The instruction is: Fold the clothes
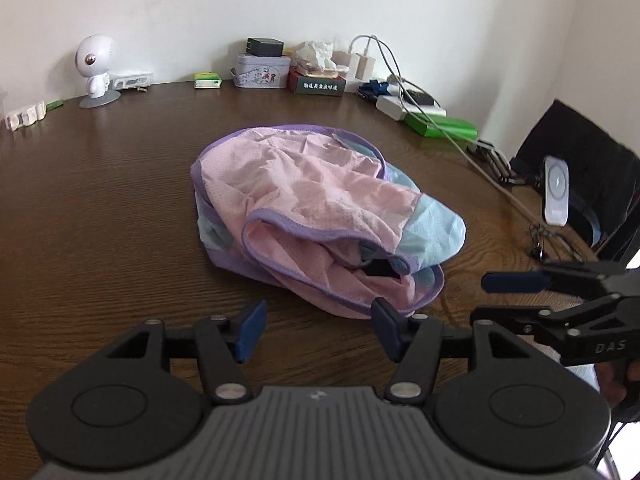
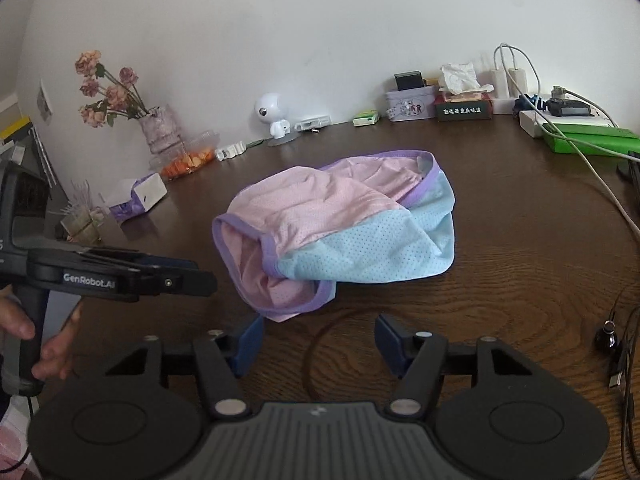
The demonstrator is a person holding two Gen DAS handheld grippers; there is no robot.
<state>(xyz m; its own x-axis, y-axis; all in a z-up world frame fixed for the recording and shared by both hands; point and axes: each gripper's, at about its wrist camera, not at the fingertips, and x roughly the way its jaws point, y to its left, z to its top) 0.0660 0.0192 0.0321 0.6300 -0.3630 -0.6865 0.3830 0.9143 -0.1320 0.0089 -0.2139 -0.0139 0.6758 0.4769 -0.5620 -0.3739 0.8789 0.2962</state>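
A small mesh garment (image 1: 320,200) in pink and light blue with purple trim lies loosely bunched in the middle of the dark wooden table (image 1: 100,200). My left gripper (image 1: 319,328) stands open just short of its near edge, with only bare wood between the blue pads. In the right wrist view the same garment (image 2: 340,224) shows its blue panel in front. My right gripper (image 2: 320,342) is open too, close to the pink hem, holding nothing. Each gripper appears at the side of the other's view, the left one held by a hand (image 2: 52,352).
Along the wall stand a white robot figure (image 1: 96,68), a tin (image 1: 262,70), a tissue box (image 1: 318,80), chargers with cables (image 1: 400,80) and a green box (image 1: 440,124). A phone stand (image 1: 556,190) and a chair are right; a flower vase (image 2: 160,128) and snack tub are left.
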